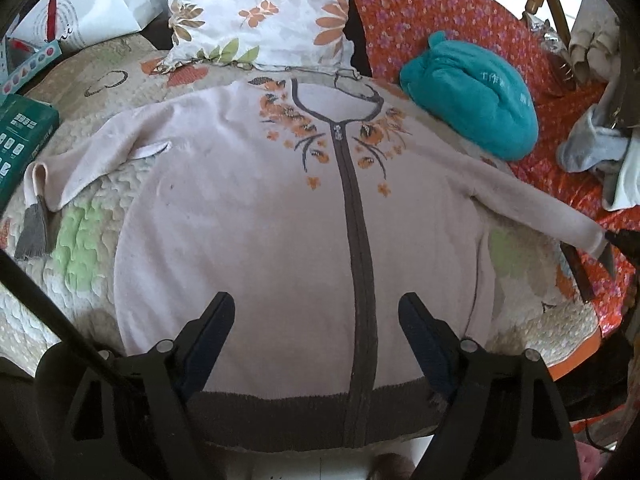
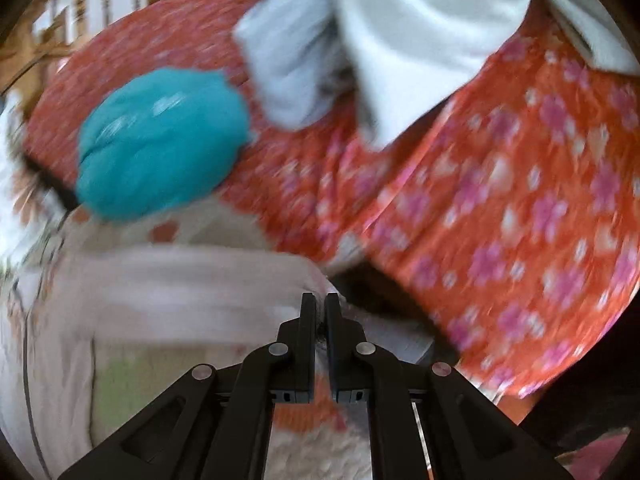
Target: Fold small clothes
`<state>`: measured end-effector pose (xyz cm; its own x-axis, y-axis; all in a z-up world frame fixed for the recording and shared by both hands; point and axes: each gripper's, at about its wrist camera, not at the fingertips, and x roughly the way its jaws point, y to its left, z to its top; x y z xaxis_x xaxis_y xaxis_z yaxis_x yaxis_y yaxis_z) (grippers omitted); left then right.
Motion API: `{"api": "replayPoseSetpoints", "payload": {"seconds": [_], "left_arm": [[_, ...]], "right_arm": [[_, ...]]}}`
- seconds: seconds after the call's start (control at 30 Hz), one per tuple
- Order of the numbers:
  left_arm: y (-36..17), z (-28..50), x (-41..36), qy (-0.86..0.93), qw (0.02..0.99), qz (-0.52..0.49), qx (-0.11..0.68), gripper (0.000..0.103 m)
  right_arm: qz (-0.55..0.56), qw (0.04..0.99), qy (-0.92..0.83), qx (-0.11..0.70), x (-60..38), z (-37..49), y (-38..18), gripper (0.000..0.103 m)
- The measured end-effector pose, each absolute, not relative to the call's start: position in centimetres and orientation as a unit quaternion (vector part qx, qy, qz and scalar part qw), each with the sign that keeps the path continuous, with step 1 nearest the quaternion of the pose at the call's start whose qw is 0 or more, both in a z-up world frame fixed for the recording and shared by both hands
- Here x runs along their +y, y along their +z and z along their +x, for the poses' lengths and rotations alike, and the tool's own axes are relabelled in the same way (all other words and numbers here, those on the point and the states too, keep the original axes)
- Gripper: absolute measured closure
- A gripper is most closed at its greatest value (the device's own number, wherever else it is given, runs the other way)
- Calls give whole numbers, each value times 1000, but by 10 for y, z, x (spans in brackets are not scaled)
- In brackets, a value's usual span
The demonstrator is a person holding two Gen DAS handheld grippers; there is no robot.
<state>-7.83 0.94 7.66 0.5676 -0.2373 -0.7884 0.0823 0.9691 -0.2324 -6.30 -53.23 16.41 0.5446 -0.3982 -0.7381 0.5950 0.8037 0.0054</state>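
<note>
left gripper (image 1: 316, 316): nearest the camera, its two black fingers stand wide apart with nothing between the pads; they hang over the lower part of the cardigan, just above its brown hem.
cardigan (image 1: 248, 216): pale pink, laid flat and face up on the quilt (image 1: 92, 216); the brown zip band (image 1: 360, 264) runs up from the hem between the left fingers, closer to the right-hand finger, toward the neck ahead of the tips.
flower print (image 1: 296, 120): orange and grey, on both sides of the zip near the neck, far ahead of the left jaws.
left sleeve (image 1: 72, 168): bent, with a grey cuff, well off to the left of the left jaws.
right sleeve (image 1: 532, 200): stretched out to the right of the left jaws; its end meets the dark tips of the right gripper at the frame edge.
right gripper (image 2: 320, 300): jaws closed together, pinching the pale cloth of the sleeve end at the tips; this view is blurred.
teal bundle (image 2: 160, 144): ahead and to the left of the right jaws, lying on the orange flowered cover (image 2: 520, 200).
grey and white clothes (image 2: 360, 40): ahead of the right jaws, beyond the orange cover.
flowered pillow (image 1: 260, 12): far ahead of the left jaws, past the neck of the cardigan.
</note>
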Motion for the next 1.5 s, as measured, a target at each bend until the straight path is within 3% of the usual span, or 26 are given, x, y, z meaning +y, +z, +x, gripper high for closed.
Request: {"api": "replayPoseSetpoints", "payload": {"seconds": [0.47,0.83,0.97,1.03,1.1,1.3,1.5], "left_arm": [[91,-75,38,-149,876,-132,438,20],[111,-91,126,-74,904,-170,385,20],[101,-91,160,-39,896,-199,394,20],[98,-92,171,-32,894,-210,394,20],[95,-90,174,-32,894,-212,394,20],[85,-71,165,-56,886,-212,408,20],[83,-19,138,-74,889,-167,420,20]], "right_arm": [[162,875,-101,446,-403,22,173,98],[98,842,99,521,-134,161,130,98],[134,815,198,528,-55,193,104,94],[146,825,207,505,-47,193,111,85],[139,837,207,486,-48,186,121,62],[53,854,131,500,-91,161,116,62],[73,850,82,514,-171,130,101,62]]}}
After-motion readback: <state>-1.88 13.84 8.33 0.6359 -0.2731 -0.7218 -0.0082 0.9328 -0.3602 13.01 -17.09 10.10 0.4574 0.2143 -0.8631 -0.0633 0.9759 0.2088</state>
